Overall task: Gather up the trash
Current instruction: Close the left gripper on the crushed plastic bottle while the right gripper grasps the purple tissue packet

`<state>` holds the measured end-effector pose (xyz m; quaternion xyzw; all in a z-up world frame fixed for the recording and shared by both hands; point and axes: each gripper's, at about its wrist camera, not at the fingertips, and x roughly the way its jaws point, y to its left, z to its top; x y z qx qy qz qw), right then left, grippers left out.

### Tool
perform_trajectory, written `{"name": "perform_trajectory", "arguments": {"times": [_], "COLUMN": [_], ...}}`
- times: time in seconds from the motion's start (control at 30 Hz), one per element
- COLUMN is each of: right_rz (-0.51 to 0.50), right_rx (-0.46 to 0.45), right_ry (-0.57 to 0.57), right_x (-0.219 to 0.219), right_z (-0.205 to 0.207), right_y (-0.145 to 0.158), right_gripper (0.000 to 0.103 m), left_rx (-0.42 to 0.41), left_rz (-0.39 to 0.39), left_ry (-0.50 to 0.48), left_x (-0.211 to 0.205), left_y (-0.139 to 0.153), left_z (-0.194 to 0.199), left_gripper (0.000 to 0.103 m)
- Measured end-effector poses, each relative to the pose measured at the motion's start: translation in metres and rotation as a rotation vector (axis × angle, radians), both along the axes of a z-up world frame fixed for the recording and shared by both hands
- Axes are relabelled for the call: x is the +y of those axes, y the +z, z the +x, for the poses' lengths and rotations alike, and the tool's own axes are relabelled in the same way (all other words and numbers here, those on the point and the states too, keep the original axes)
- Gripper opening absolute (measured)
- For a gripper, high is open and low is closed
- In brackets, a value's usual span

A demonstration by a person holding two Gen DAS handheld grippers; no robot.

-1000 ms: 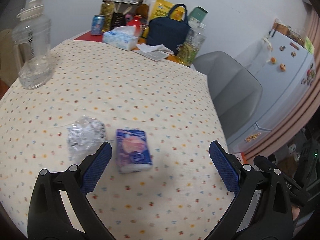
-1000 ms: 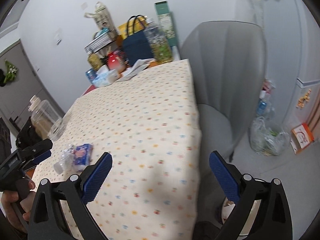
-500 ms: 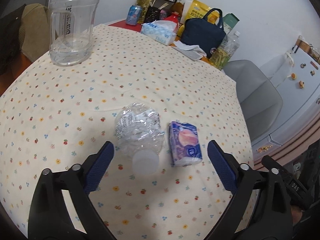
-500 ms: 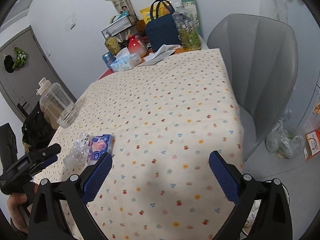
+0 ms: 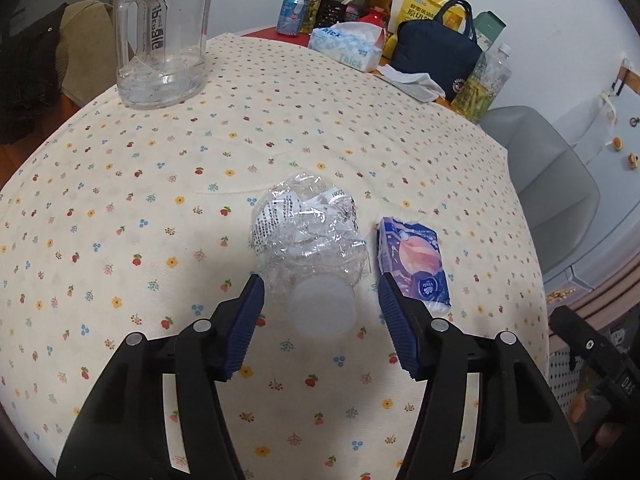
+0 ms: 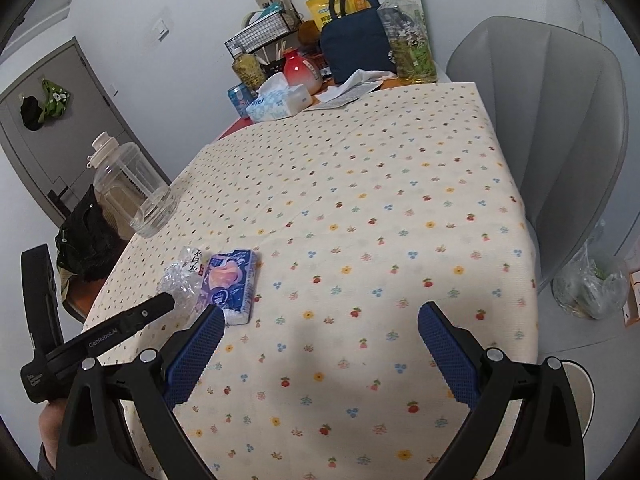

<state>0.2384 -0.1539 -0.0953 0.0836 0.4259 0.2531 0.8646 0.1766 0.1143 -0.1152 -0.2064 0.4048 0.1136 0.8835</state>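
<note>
Change since one second ago: the left tool [image 5: 320, 312] has shifted left from the blue tissue pack [image 5: 412, 266] to the crushed clear bottle [image 5: 308, 248], and its jaws have narrowed to either side of the bottle's cap end. The right tool [image 6: 320, 354] has swung left over the counter [image 6: 400, 184], jaws unchanged.

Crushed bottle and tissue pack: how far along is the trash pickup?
Nothing looks collected. The left gripper is open, fingers straddling the crushed bottle on the tablecloth. The tissue pack lies beside it, untouched. The right gripper hangs open and empty.
</note>
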Motion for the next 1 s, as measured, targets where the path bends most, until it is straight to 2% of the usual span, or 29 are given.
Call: {"name": "perform_trajectory", "arguments": {"times": [0.1,0.17,0.57,0.93,1.0], "right_rz": [-0.003,-0.007,-0.013,-0.093,-0.129], "right_rx": [0.007,0.01,0.018,0.028,0.024], "right_ry": [0.021,0.04,0.153,0.219,0.221], "right_x": [0.009,0.016,0.065,0.123,0.132], "right_z": [0.001,0.002,0.007,0.013,0.013], "right_y": [-0.003,-0.004,-0.005,-0.023,-0.028], "right_gripper": [0.095,0.095,0.095,0.095,0.088], "left_rx": [0.002,0.022,-0.027,-0.041,-0.041], "left_rz": [0.007,0.001,0.022,0.032,0.033], "left_ry": [0.003,-0.004,0.05,0.13,0.131], "left_x": [0.001,0.001,0.024,0.054,0.055], "left_y": [0.0,-0.004,0.019,0.03,0.031], "left_z": [0.002,0.005,-0.012,-0.026,-0.027], "left_gripper": [0.059,0.036,0.034,0.034,0.034]}}
